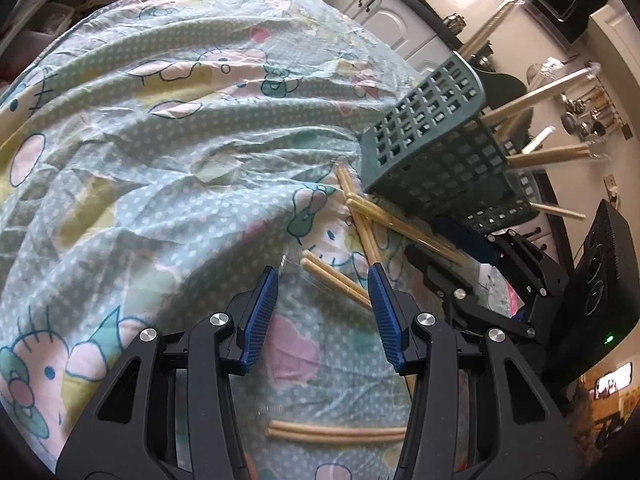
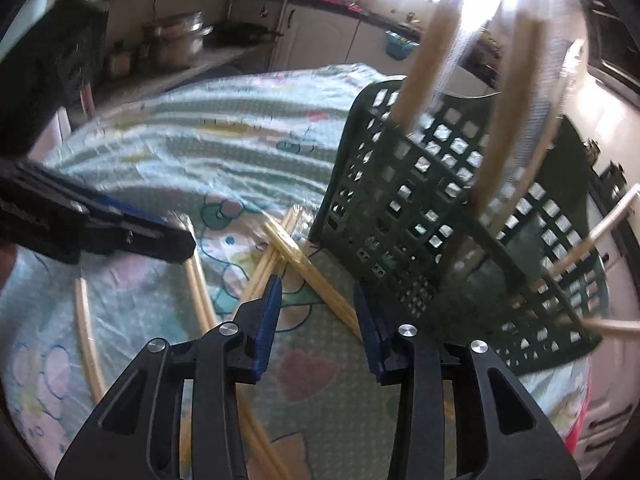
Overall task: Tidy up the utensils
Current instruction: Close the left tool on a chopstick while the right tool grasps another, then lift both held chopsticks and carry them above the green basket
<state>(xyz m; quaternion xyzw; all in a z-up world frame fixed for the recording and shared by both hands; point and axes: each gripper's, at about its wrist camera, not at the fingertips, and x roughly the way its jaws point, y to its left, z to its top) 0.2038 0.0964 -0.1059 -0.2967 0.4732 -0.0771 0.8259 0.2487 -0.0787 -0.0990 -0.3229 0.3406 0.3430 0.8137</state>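
Observation:
Several pairs of wooden chopsticks in clear sleeves lie on the cartoon-print cloth. One pair (image 1: 334, 278) lies just ahead of my open, empty left gripper (image 1: 323, 278); another pair (image 1: 336, 432) lies under it. A crossed pile (image 2: 288, 248) lies by the green perforated utensil basket (image 2: 420, 184), which holds several upright chopsticks (image 2: 424, 52). My right gripper (image 2: 316, 292) is open and empty, just above the near end of the crossed pile. The basket (image 1: 436, 136) and the right gripper (image 1: 472, 280) also show in the left wrist view.
The cloth (image 1: 160, 140) covers the whole table. A black device (image 1: 600, 300) with a green light stands at the right. Kitchen cabinets (image 1: 384, 12) and a counter with pots (image 2: 180, 44) lie beyond the table.

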